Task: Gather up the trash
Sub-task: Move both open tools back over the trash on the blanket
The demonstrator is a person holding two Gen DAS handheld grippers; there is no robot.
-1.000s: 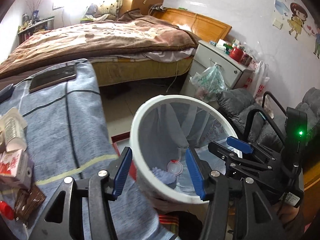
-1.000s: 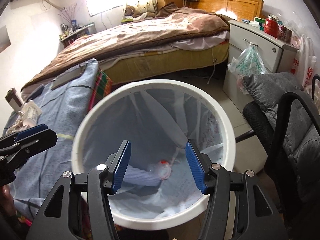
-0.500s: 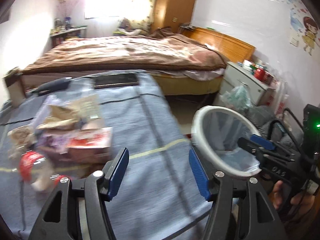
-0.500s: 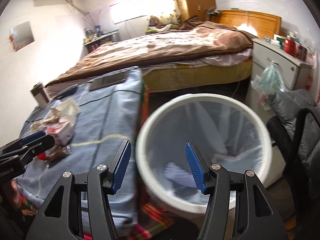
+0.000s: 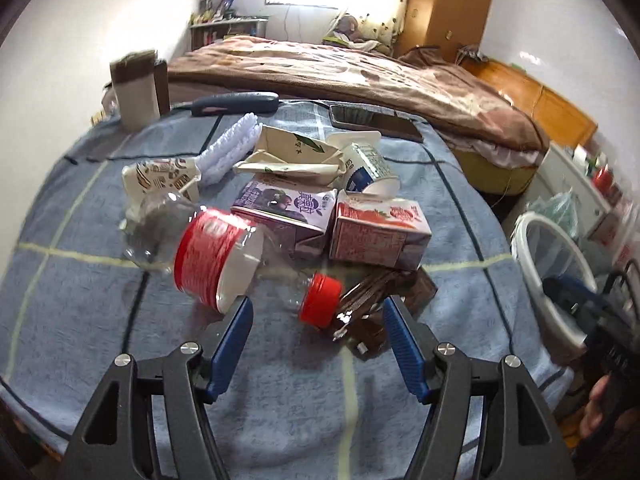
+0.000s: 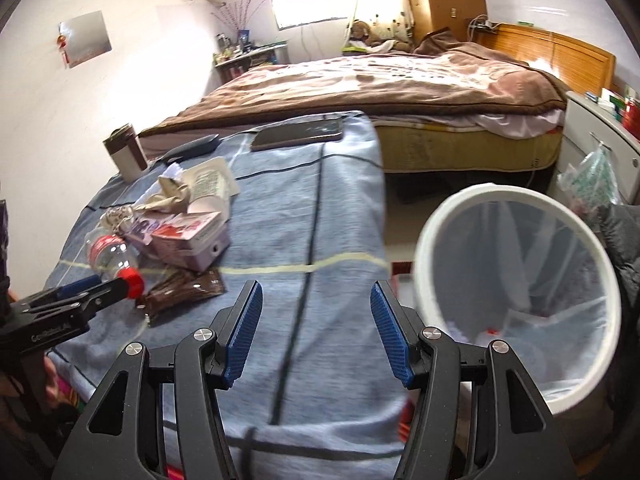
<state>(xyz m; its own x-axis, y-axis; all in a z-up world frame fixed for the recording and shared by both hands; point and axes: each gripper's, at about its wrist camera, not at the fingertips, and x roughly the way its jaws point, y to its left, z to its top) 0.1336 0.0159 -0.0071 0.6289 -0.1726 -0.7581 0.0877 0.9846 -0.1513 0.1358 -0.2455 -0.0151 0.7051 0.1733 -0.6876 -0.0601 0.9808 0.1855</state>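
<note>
Left gripper (image 5: 318, 334) is wide open, holding nothing, right over the plastic bottle's red cap (image 5: 320, 295) in the trash pile. Right gripper (image 6: 316, 330) gapes empty too, between that bottle (image 6: 110, 254) and the white bin (image 6: 516, 280).

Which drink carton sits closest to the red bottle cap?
The pink strawberry-print carton, right of the purple carton; the red bottle cap lies just below it.
</note>
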